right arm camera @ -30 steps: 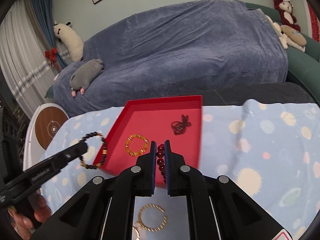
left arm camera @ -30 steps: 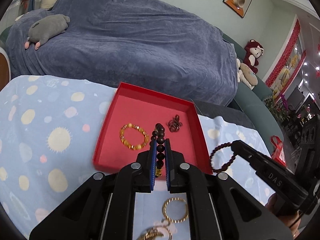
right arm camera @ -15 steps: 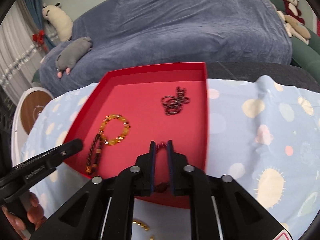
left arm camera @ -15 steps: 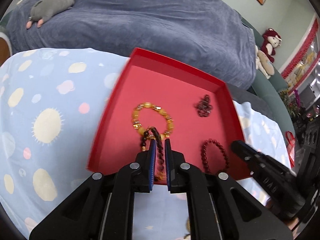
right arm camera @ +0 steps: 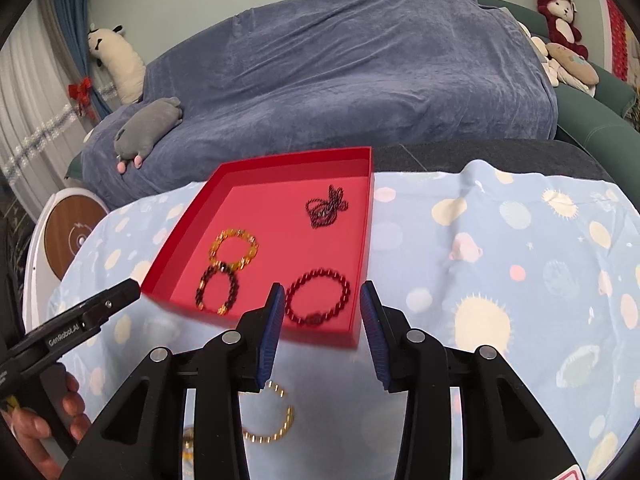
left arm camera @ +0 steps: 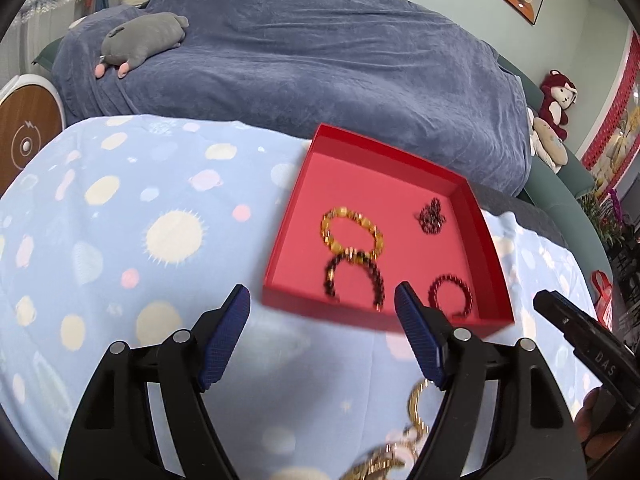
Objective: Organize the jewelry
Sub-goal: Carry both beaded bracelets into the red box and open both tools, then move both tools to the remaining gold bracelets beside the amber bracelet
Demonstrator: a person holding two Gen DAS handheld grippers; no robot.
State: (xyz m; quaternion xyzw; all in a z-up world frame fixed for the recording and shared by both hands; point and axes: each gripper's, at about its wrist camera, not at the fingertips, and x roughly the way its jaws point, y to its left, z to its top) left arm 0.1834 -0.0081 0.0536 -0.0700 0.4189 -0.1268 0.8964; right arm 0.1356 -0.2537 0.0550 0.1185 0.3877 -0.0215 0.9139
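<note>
Both grippers spread wide, nothing between the fingers. Left gripper [left arm camera: 322, 304] hovers over the pale blue planet-print tablecloth [left arm camera: 120, 240], just short of the near wall of the shallow square red cardboard tray [left arm camera: 380, 320]. Right gripper [right arm camera: 323, 300] sits at the tray's near right corner [right arm camera: 320, 338], its blue-padded fingers [right arm camera: 270, 332] framing the dark red round-bead bracelet [right arm camera: 318, 302].

Inside the tray: amber-yellow beaded bracelet [left arm camera: 352, 234] mid-left, black beaded bracelet with gold accent beads [left arm camera: 354, 276] touching its near edge (slightly blurred), dark red bracelet [left arm camera: 450, 296] in the near right corner, and a bunched dark fine-bead strand [right arm camera: 327, 207] toward the far right, apart from the rest.

Outside the tray, on the cloth below the grippers: a thin gold bead ring bracelet [right arm camera: 276, 420] and some more gold jewellery [left arm camera: 384, 460], partly hidden by the gripper bodies, type unclear.

Behind the table: blue-grey blanket-covered sofa [right arm camera: 340, 80] with a grey plush animal [right arm camera: 148, 128] lying on it.
</note>
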